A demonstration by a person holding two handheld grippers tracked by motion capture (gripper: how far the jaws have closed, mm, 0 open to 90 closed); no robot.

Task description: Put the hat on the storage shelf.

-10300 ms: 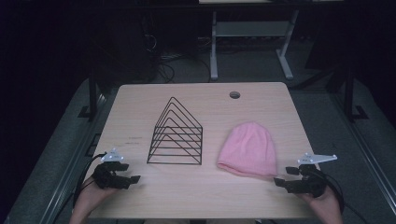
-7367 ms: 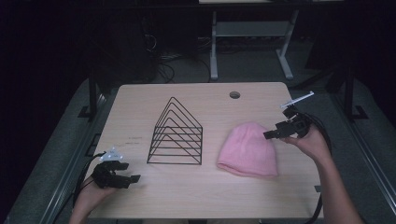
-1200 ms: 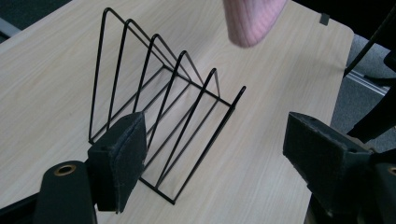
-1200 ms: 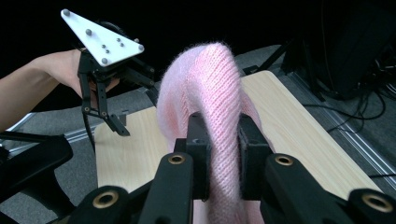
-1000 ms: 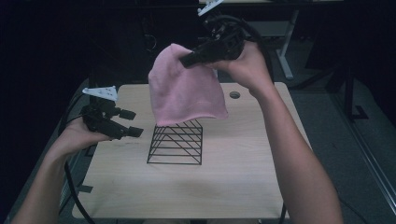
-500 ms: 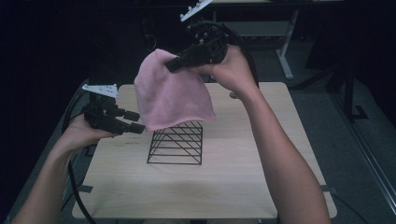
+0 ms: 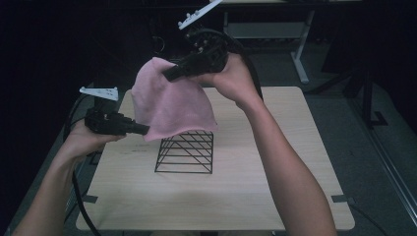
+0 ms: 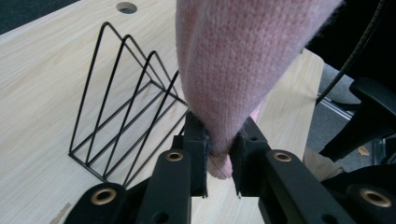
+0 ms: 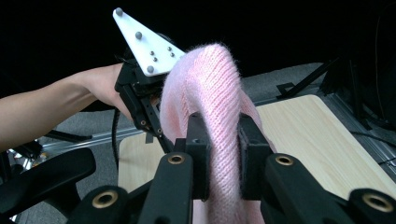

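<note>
A pink knit hat (image 7: 169, 105) hangs in the air above a black wire rack (image 7: 186, 152) that stands on the wooden table (image 7: 275, 187). My right gripper (image 7: 168, 75) is raised high and shut on the hat's upper part; its jaws pinch a fold of the knit (image 9: 219, 121). My left gripper (image 7: 144, 131) comes in from the left and is shut on the hat's lower left edge. In the left gripper view that edge (image 8: 219, 161) sits squeezed between the jaws, with the rack (image 8: 126, 102) behind. The hat's drape hides the rack's top.
A round cable hole (image 8: 126, 7) lies at the table's far edge. White desk legs (image 7: 299, 59) stand on the floor beyond the table. A black chair part (image 8: 373, 116) is off the table's side. Tape marks (image 7: 340, 198) sit near the front corners.
The right gripper has carried the hat leftward and a little lower. The left gripper, apart from the hat a second ago, now pinches its lower edge.
</note>
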